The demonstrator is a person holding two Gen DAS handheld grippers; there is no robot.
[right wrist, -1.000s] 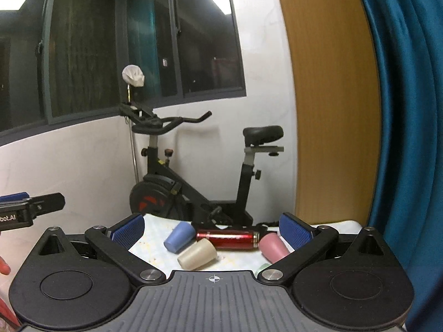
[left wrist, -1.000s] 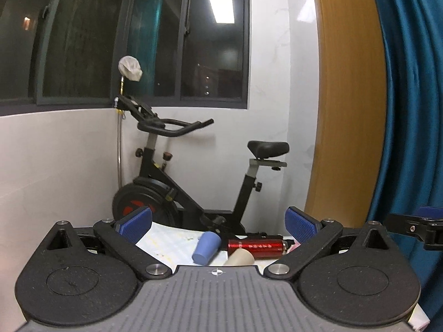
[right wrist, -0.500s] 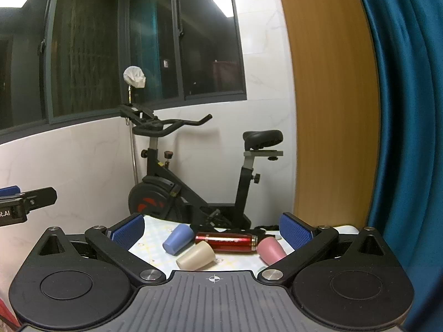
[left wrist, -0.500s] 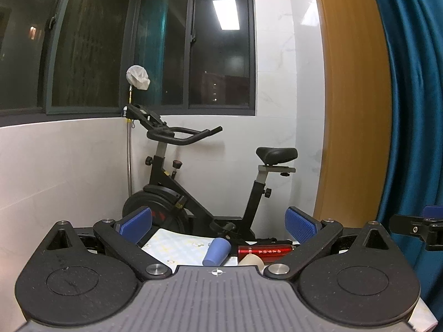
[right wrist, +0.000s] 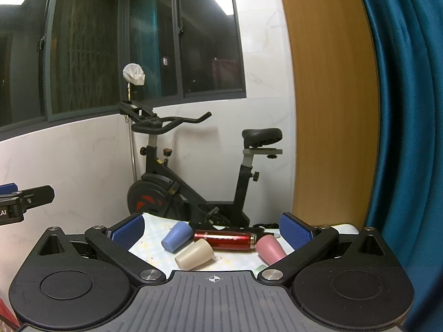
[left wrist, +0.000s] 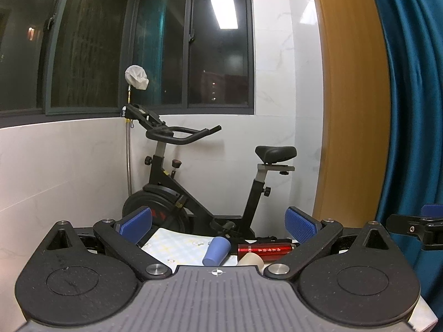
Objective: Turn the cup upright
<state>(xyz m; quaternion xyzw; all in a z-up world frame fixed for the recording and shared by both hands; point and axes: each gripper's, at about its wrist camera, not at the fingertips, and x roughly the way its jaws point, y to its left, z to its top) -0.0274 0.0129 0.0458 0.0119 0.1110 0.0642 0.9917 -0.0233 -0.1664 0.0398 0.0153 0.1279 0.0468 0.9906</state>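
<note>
Three cups lie on their sides on a table with a patterned cloth (right wrist: 155, 235): a blue cup (right wrist: 176, 237), a beige cup (right wrist: 194, 254) and a pink cup (right wrist: 270, 246). A red metal bottle (right wrist: 225, 239) lies behind them. In the left wrist view the blue cup (left wrist: 216, 250), the red bottle (left wrist: 264, 250) and part of the beige cup (left wrist: 251, 261) show; the pink cup is hidden. My left gripper (left wrist: 218, 222) and my right gripper (right wrist: 211, 228) are both open, empty, and held back from the cups.
A black exercise bike (right wrist: 191, 188) stands behind the table against a white tiled wall. A wooden panel (right wrist: 329, 110) and a blue curtain (right wrist: 401, 124) are on the right. The other gripper shows at the frame edge in each view (left wrist: 415, 225) (right wrist: 25, 200).
Both cameras have tilted slightly up and shifted, so the cups sit lower in the views. The cups and bottle have not moved. Both grippers stay open.
</note>
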